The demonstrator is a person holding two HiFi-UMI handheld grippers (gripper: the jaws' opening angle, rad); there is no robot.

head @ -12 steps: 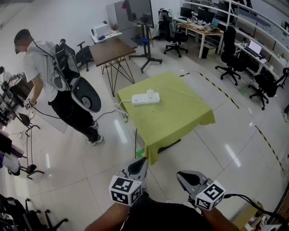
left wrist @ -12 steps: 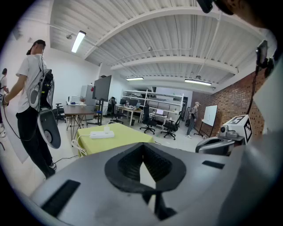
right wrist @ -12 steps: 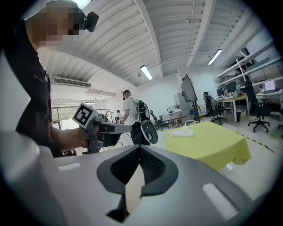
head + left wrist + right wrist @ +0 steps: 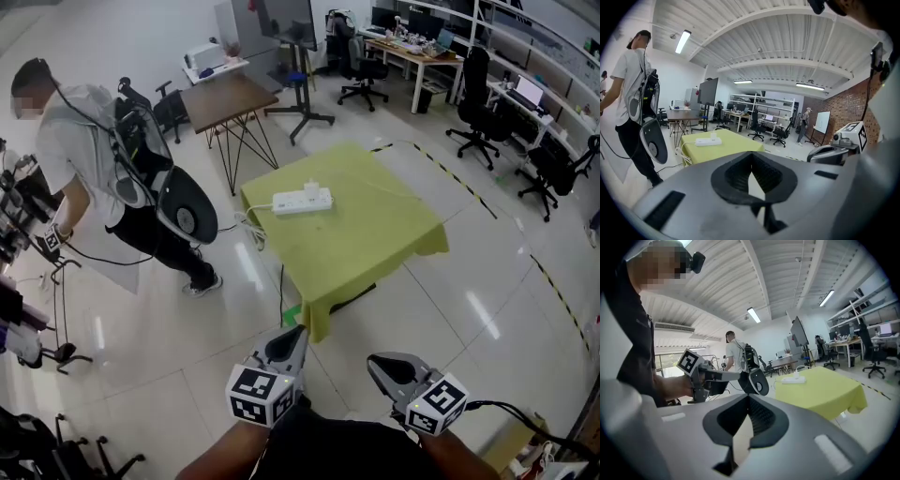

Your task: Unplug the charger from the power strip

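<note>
A white power strip [image 4: 302,201] lies near the far left of the table with the yellow-green cloth [image 4: 366,239]. A small white charger [image 4: 311,189] stands plugged into it. Both grippers are held low and close to my body, well short of the table. My left gripper [image 4: 285,345] is shut and holds nothing. My right gripper [image 4: 386,366] is also shut and empty. In the left gripper view the power strip [image 4: 708,140] shows far ahead beyond the left gripper [image 4: 751,157]. The right gripper view shows the power strip [image 4: 793,379] past the right gripper [image 4: 748,399].
A person with a backpack [image 4: 103,178] bends over at the left. The strip's white cable [image 4: 253,228] hangs off the table's left edge. A brown table [image 4: 230,98], a screen on a stand [image 4: 291,37], desks and office chairs [image 4: 478,103] stand behind. Striped tape [image 4: 459,183] marks the floor.
The person at the left has shifted a little toward the left. Both grippers stay where they were, still shut.
</note>
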